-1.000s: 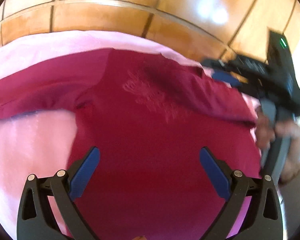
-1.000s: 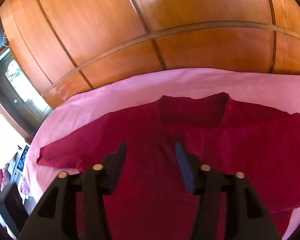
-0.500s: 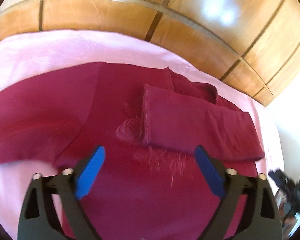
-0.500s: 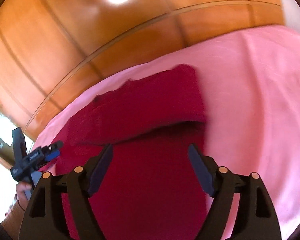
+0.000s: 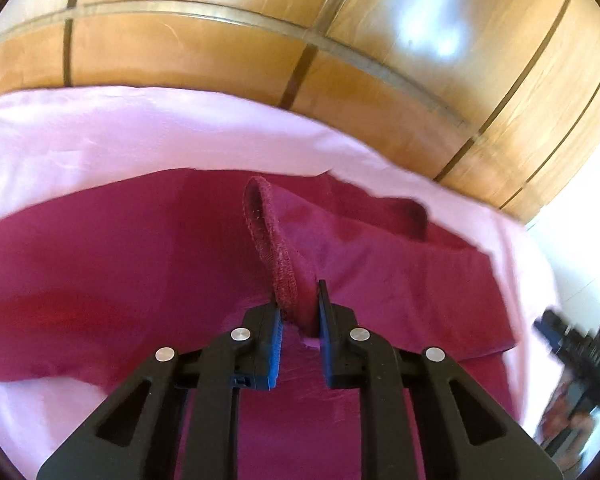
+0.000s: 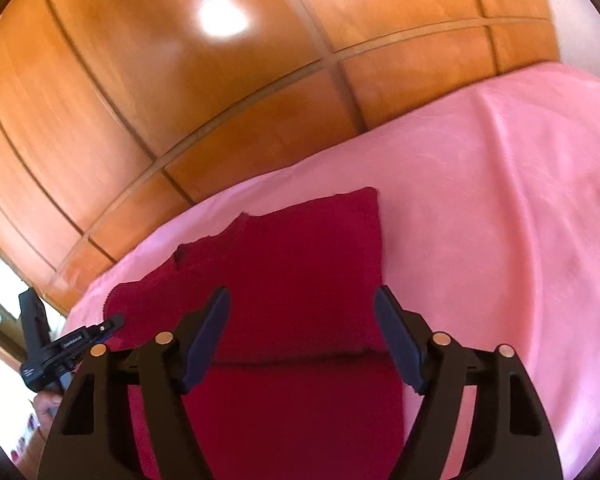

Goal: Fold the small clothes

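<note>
One garment: a dark red knitted sweater [image 5: 140, 280], lying flat on the pink bedsheet [image 5: 100, 140].
Two grippers: left gripper [image 5: 299, 312] and right gripper [image 6: 302, 340], one in each of the person's hands.
Sleeves: two – the right one is folded across the chest, the left one lies stretched out to the left.
Long axis: the body runs near to far, neckline at the far end toward the wooden wardrobe [image 6: 140, 80].
Left gripper state: jaws have just been closing and now pinch the ribbed cuff [image 5: 272, 248] of the folded sleeve, which stands up as a loop.
Right gripper state: jaws stand wide apart, having narrowed slightly – nothing gripped, poised over the sweater's right side.
</note>
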